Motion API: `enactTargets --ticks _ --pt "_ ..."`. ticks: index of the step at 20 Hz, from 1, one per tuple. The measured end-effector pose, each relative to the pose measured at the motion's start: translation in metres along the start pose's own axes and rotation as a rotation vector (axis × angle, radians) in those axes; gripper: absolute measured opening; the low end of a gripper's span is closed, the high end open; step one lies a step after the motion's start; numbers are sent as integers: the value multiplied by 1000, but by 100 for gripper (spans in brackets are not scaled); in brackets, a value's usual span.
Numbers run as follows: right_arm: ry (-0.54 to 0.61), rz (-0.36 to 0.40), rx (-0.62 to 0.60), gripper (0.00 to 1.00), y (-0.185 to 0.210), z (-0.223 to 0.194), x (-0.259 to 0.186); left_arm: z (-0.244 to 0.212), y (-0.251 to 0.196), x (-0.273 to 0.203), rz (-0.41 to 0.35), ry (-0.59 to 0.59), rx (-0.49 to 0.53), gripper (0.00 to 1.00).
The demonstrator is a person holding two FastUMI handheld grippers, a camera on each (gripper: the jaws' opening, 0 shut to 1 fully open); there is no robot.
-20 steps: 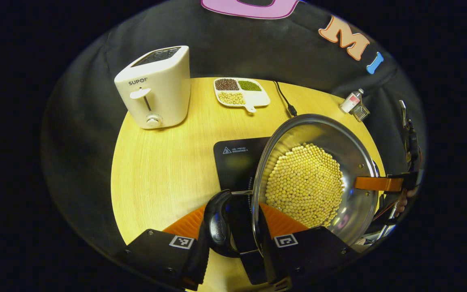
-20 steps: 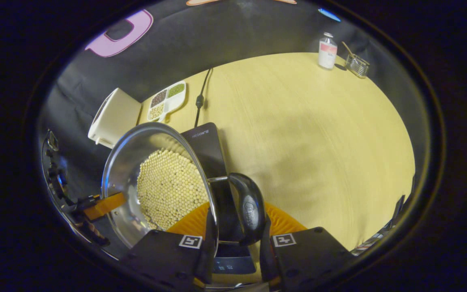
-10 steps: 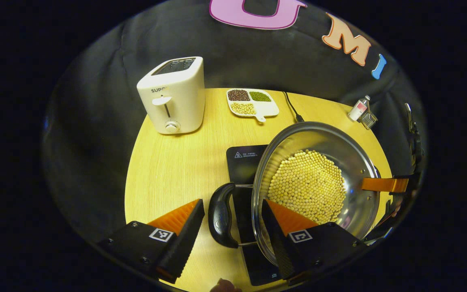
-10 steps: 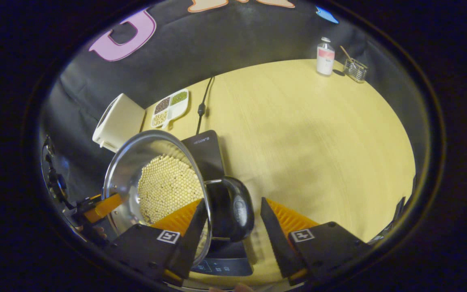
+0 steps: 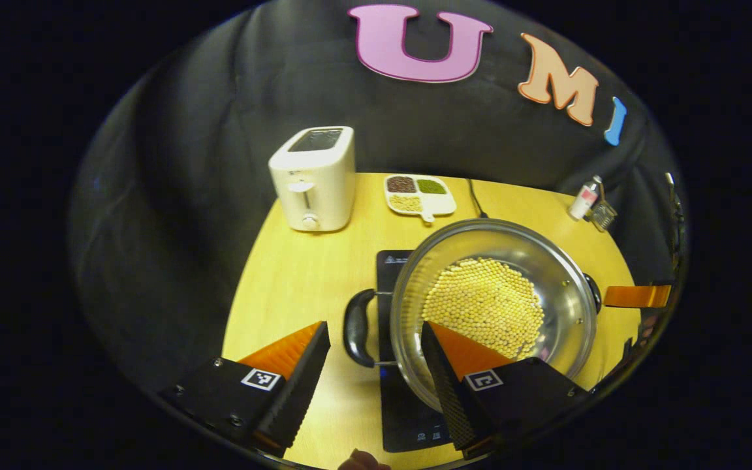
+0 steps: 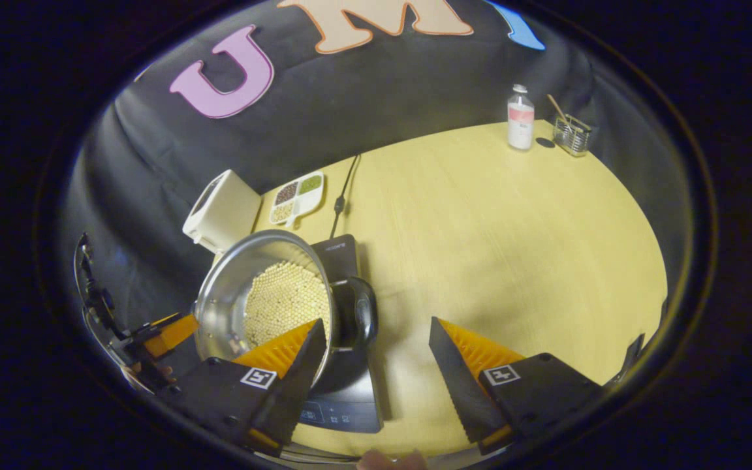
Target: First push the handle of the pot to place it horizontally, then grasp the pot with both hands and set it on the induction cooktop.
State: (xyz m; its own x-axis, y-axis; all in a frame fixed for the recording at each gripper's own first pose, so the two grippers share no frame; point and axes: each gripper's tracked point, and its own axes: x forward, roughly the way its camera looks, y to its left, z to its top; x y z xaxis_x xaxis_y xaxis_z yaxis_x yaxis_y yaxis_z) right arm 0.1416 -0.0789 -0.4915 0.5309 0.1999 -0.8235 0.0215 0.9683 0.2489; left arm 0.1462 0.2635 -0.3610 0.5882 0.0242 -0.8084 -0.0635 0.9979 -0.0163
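Pot (image 5: pixel 493 307) sits on induction cooktop (image 5: pixel 408 418); left gripper (image 5: pixel 376 365) and right gripper (image 6: pixel 376 365) both spread wide, gripping nothing. Right gripper view shows bare table (image 6: pixel 513 248) stretching right to its edge.

My left gripper view looks down from above, forward past my parted fingers (image 5: pixel 438 375), with the pot (image 5: pixel 493 307) close ahead and slightly right, the toaster (image 5: pixel 314 177) far ahead. My right gripper view sits higher, angled down, the pot (image 6: pixel 265 300) close ahead to the left. Both views share the pot, cooktop (image 6: pixel 343 254), toaster, tray (image 5: pixel 420 194) and table (image 6: pixel 513 235).
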Motion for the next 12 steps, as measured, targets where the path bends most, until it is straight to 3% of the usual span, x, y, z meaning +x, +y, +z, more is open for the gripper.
enactTargets --ticks 2,4,5,6,7,8,10,12 --pt "-9 55 -22 94 -9 2 -21 5 2 -27 66 -35 -16 87" --pt "-58 102 -57 98 -19 6 -47 7 -12 -60 99 -84 -30 87" --pt "-99 125 -75 94 -24 11 -63 7 -22 -79 107 -116 -30 87" --pt "-146 147 -90 98 -29 15 -76 9 -36 -97 110 -152 -25 87" --pt "-182 165 -104 93 -34 17 -90 9 -51 -117 117 -184 -13 87" --pt "-214 180 -113 98 -40 19 -104 11 -63 -136 126 -221 -1 87" --pt "-276 200 -114 98 -51 23 -133 16 -91 -172 123 -293 -5 84" --pt "-362 216 -119 92 -60 35 -161 28 -117 -199 109 -367 -10 83"
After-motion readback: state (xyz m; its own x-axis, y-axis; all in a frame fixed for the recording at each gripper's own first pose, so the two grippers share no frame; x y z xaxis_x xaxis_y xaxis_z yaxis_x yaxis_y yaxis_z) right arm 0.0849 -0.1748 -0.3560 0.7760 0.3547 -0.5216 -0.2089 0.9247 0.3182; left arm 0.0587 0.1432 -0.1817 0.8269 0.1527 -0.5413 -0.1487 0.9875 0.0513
